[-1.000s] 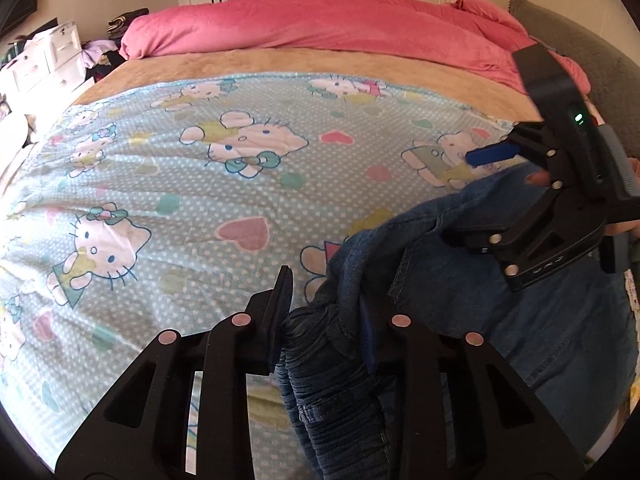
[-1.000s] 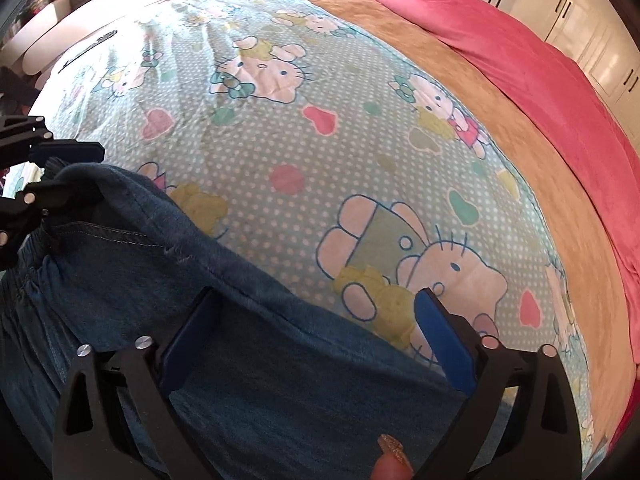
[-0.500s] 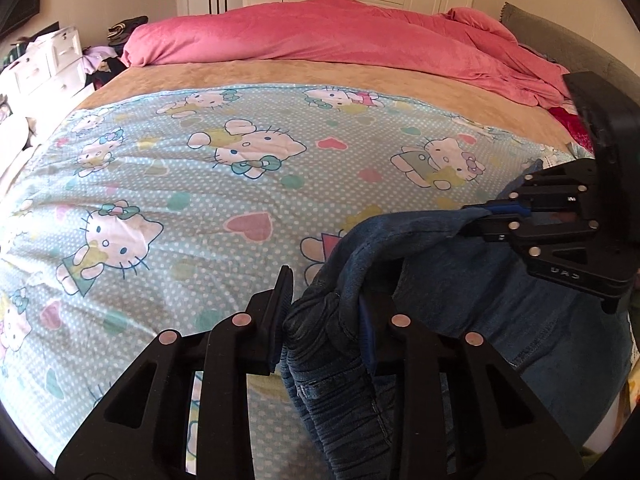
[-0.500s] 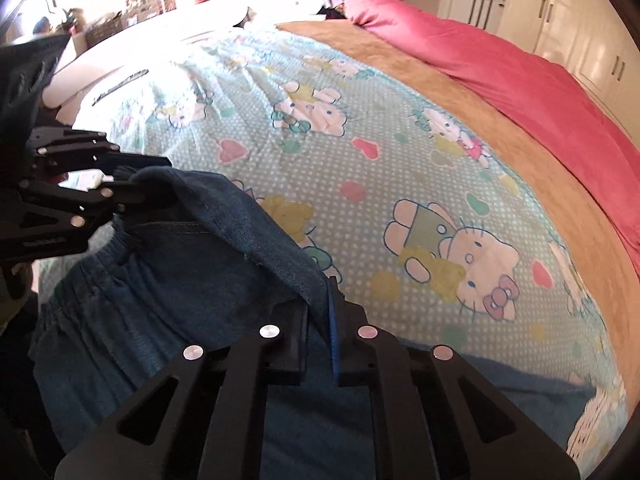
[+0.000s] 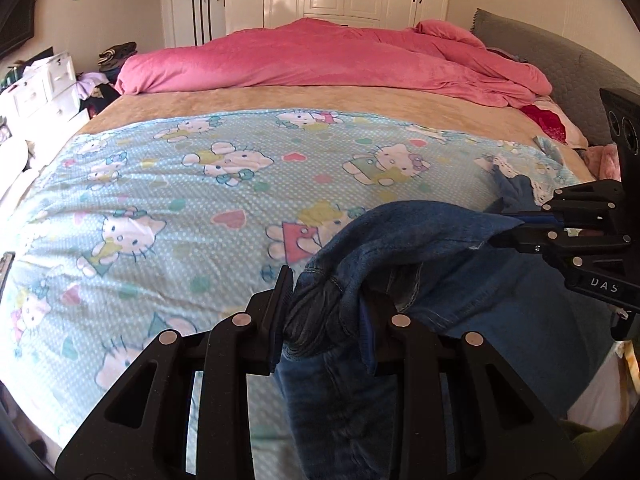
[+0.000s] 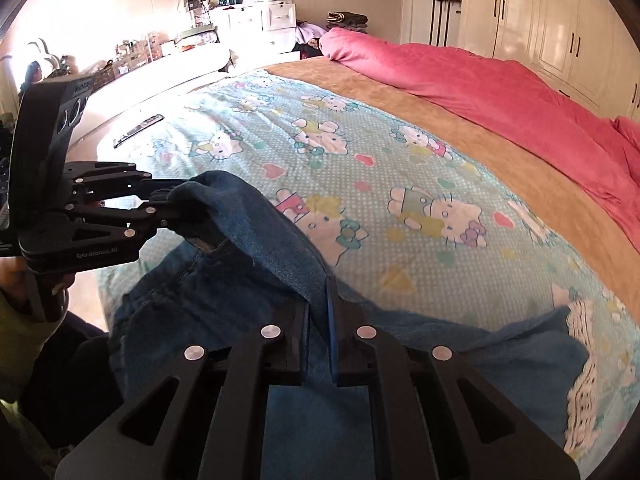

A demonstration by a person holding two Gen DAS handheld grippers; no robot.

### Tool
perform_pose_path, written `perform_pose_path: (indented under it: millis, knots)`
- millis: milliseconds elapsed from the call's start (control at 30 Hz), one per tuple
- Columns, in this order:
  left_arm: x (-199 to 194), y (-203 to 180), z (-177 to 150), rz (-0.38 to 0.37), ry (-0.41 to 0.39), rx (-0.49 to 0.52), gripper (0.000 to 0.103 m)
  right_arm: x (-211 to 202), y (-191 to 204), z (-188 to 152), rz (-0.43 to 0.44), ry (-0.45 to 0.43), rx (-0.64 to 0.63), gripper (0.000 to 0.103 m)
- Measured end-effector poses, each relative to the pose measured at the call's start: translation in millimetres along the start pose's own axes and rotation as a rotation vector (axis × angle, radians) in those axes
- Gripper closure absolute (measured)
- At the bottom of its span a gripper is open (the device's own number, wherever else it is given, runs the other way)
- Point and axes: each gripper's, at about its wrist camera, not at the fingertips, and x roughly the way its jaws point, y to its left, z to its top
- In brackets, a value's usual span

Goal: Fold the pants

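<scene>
Blue denim pants (image 5: 420, 240) hang between both grippers over the near edge of the bed. My left gripper (image 5: 326, 308) is shut on a bunched fold of the waistband; in the right wrist view the left gripper (image 6: 168, 204) is at the left, gripping the fabric's corner. My right gripper (image 6: 320, 320) is shut on a thin edge of the pants (image 6: 256, 236); in the left wrist view the right gripper (image 5: 520, 226) comes in from the right. The rest of the pants drape down toward me.
The bed carries a light-blue cartoon-cat sheet (image 5: 200, 184), a tan blanket (image 5: 280, 100) and a pink duvet (image 5: 320, 60) at the far side. White drawers (image 5: 44, 88) and clutter stand beyond the bed's left; a grey headboard (image 5: 560, 72) lies right. A person's hand (image 6: 16, 276) holds the left gripper.
My right gripper shut on the pants' edge, having stood open a second ago. Both grippers have risen, lifting the denim off the sheet.
</scene>
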Motion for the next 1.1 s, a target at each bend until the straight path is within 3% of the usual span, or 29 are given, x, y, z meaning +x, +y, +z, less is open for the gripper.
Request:
perform_pose_path:
  millis: [500, 900, 1100]
  knots:
    - [-45.0, -36.8, -54.1, -0.005, 0.036, 0.069, 0.080, -56.3, 55.3, -65.0, 0.020, 0.018, 0.015, 0.097]
    - [-54.9, -30.3, -92.3, 0.063, 0.102, 0.067, 0.074, -43.0, 104.8, -106.4, 0.109, 0.100, 0.004, 0.097]
    - [-57.0, -21.2, -102.5, 0.073, 0.131, 0.042, 0.064, -33.9, 114.5, -113.1, 0.120, 0.135, -0.001, 0.097]
